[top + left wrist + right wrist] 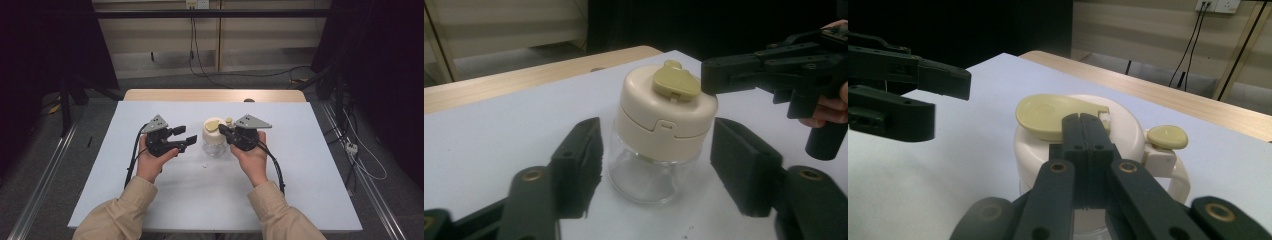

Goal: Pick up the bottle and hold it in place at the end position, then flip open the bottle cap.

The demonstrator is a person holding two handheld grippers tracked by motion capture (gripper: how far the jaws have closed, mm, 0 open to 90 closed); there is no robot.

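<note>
Near edge of surface: two sleeved forearms come in from below, each hand holding a hand-held gripper. Left hand-held gripper: jaws apart, nothing between the pads in the high view. In the left gripper view the jar stands framed between the two black jaws, a gap on either side, pads not touching the glass. Jar sits upright at about the middle of the surface, slightly toward the far edge, between the two grippers. Body clear glass, cap cream, with a yellowish flip lid on top and a small round knob at the cap's side. Right hand-held gripper: jaws together, tips resting at the edge of the flip lid on the cap; whether they pinch the lid's tab cannot be told. A small white speck lies on the surface just near of the jar. Far edge: bare strip of wooden table beyond the white cover.
</note>
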